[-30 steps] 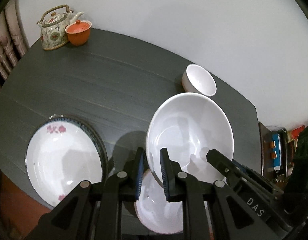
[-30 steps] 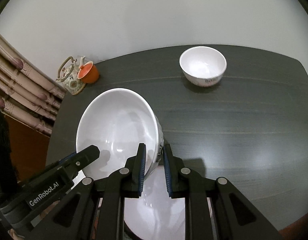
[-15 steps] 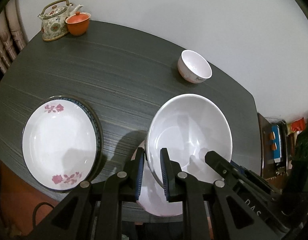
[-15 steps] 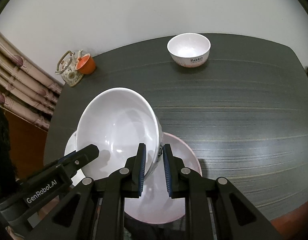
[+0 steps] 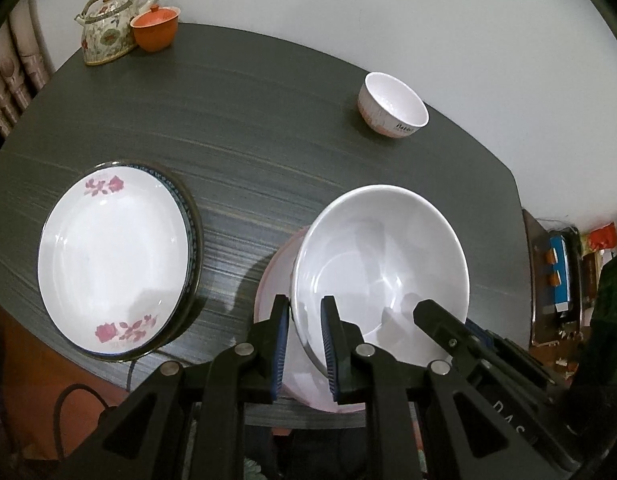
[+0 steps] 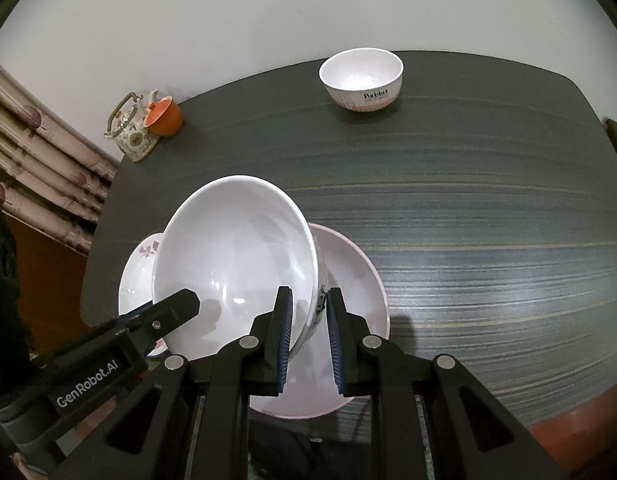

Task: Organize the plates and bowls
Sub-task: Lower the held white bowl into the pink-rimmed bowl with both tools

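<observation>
Both grippers hold a large white bowl in the air, tilted. My left gripper is shut on its left rim; my right gripper is shut on its right rim, and the bowl fills the left of the right wrist view. Below it on the dark table lies a pink-rimmed plate, also seen under the bowl in the left wrist view. A flowered plate lies on a dark-rimmed plate at the left. A small white bowl stands at the far side.
A flowered teapot and an orange cup stand at the table's far left corner. Curtains hang past the table's left edge. A shelf with small items is off the right edge.
Both grippers have lifted the large bowl higher and drawn it back toward the near edge. More of the table and the pink-rimmed plate now show beneath it.
</observation>
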### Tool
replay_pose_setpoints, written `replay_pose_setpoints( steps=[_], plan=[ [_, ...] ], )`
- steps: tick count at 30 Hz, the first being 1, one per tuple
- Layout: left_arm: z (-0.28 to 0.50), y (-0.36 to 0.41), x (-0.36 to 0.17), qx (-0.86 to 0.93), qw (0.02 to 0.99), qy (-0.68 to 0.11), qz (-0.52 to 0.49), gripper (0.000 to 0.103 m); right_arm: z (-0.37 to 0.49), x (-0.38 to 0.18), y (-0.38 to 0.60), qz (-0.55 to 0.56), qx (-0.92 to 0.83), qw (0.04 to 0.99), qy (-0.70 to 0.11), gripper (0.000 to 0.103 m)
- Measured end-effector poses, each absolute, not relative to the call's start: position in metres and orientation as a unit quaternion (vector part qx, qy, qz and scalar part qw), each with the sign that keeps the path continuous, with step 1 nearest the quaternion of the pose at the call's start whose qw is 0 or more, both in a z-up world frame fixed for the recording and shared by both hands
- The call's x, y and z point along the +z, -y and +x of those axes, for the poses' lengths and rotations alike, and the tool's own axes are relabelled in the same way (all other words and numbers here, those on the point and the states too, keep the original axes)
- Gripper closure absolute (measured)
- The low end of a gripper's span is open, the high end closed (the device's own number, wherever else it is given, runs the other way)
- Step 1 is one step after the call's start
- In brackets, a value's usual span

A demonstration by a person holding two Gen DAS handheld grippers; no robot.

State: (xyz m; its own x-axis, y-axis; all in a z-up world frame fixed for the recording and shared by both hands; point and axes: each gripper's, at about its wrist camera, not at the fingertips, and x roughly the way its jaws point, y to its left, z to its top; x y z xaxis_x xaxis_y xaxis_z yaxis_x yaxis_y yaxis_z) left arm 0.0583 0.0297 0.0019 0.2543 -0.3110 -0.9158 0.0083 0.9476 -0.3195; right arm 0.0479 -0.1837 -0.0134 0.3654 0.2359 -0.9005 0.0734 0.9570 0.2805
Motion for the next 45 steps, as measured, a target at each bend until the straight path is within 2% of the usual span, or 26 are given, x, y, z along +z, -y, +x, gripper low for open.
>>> replay_pose_setpoints(
  steps=[45],
  plan=[
    [0.065, -0.013, -0.041, -0.078, 0.761, -0.639, -0.080, 0.087, 0.052, -0.060, 0.176, 0.105, 0.032, 0.784, -0.611, 0.084]
  ],
)
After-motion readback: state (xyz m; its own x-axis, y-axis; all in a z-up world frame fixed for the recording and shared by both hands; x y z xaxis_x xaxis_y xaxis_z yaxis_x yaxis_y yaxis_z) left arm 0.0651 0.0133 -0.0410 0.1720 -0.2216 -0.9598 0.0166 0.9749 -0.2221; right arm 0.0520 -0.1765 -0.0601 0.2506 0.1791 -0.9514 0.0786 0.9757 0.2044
